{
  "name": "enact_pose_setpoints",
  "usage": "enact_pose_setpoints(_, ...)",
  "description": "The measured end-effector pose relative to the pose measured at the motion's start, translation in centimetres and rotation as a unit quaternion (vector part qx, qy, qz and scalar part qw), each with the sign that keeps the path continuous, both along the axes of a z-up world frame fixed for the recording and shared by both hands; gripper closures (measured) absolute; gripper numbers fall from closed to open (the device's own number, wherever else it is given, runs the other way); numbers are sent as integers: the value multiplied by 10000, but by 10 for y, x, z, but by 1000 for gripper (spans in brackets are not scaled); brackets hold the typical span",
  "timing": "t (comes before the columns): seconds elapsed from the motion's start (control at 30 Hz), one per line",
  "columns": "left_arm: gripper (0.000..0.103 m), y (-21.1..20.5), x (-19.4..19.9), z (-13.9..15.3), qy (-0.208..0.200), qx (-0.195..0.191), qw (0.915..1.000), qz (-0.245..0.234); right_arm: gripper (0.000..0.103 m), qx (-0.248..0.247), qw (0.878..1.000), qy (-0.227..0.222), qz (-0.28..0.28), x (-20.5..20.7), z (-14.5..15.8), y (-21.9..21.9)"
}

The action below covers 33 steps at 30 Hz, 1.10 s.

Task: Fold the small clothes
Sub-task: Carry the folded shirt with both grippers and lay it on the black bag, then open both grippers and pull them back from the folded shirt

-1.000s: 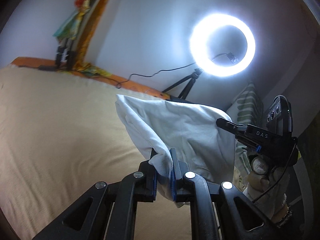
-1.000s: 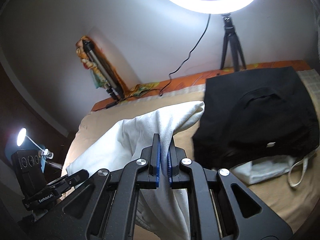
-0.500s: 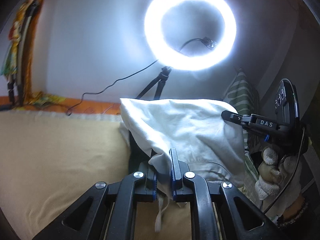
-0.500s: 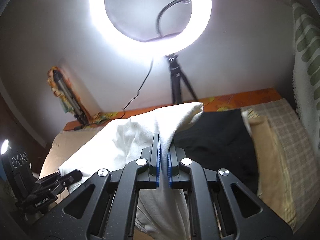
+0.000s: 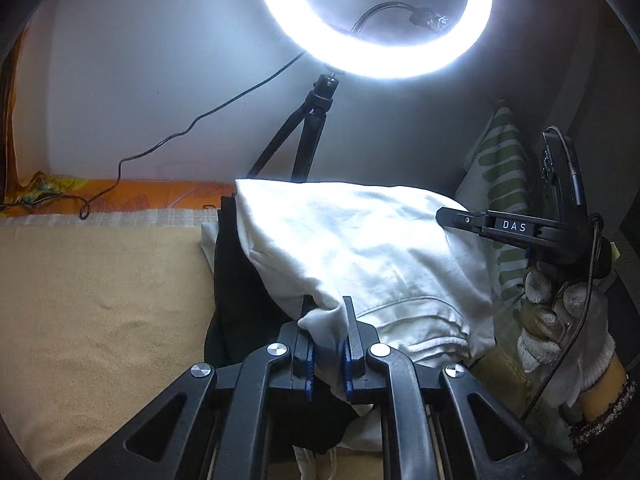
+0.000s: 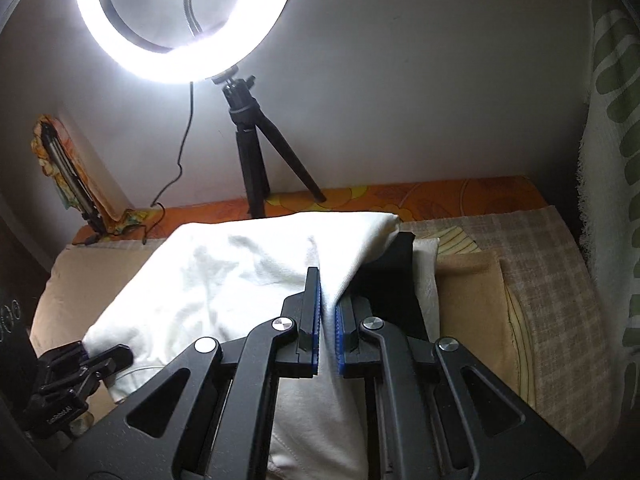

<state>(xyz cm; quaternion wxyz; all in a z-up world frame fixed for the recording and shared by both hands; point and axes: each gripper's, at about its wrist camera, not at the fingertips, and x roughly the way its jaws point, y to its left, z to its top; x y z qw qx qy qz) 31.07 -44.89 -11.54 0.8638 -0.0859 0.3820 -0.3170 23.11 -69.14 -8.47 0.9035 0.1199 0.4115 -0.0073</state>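
A white garment (image 5: 360,248) hangs stretched between my two grippers above the bed. My left gripper (image 5: 326,344) is shut on one bunched edge of it. My right gripper (image 6: 327,320) is shut on the other edge, with the white garment (image 6: 224,280) spreading away to the left. The right gripper also shows at the right of the left wrist view (image 5: 460,216), and the left gripper at the lower left of the right wrist view (image 6: 86,360). A black garment (image 5: 236,280) lies on the bed under the white one; it also shows in the right wrist view (image 6: 392,276).
A lit ring light (image 5: 376,20) on a black tripod (image 5: 308,136) stands at the bed's far edge, its cable trailing left. A tan blanket (image 5: 100,320) covers the bed. A green-and-white striped cloth (image 6: 612,160) hangs at the right. A checked cloth (image 6: 540,280) lies at the right.
Both grippers have carried the white garment to the right, over the black garment, and closer to the ring light. Both grips stay shut.
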Motion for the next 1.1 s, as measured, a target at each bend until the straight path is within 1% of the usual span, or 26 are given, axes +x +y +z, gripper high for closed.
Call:
enact_pose_setpoints(0.1,94,10,-1,-6,150,40,9999,55,96,-141,9996,129,-187,3,-13,-6)
enact_pose_setpoints(0.17,92,13,-2,-10,257,117,9996,75,96,-258,9989,202,-346,5,-17,-8)
enact_pose_setpoints(0.2,88,14,-3,-13,309,182,9993,114,94,-315,9983,222,-428,5,-17,-8)
enact_pose_setpoints(0.27,80,18,-5,-18,413,280,9987,145,77,-411,9973,251,-552,2,-17,-10)
enact_pose_setpoints(0.33,76,20,-8,-21,484,365,9980,155,70,-534,9962,243,-636,-2,-15,-9)
enact_pose_setpoints(0.43,72,26,-15,-20,426,462,9979,177,69,-625,9955,175,-689,-8,-8,-5)
enact_pose_setpoints(0.53,72,27,-23,-13,331,566,9977,153,67,-563,9956,80,-745,-16,2,0)
enact_pose_setpoints(0.67,72,31,-36,1,194,638,9977,118,67,-666,9950,7,-742,-29,20,14)
enact_pose_setpoints(0.93,72,41,-66,44,-248,763,9967,134,67,-693,9937,-263,-846,-63,58,35)
enact_pose_setpoints(1.1,72,53,-88,67,-596,942,9936,159,67,-856,9916,-346,-907,-85,79,55)
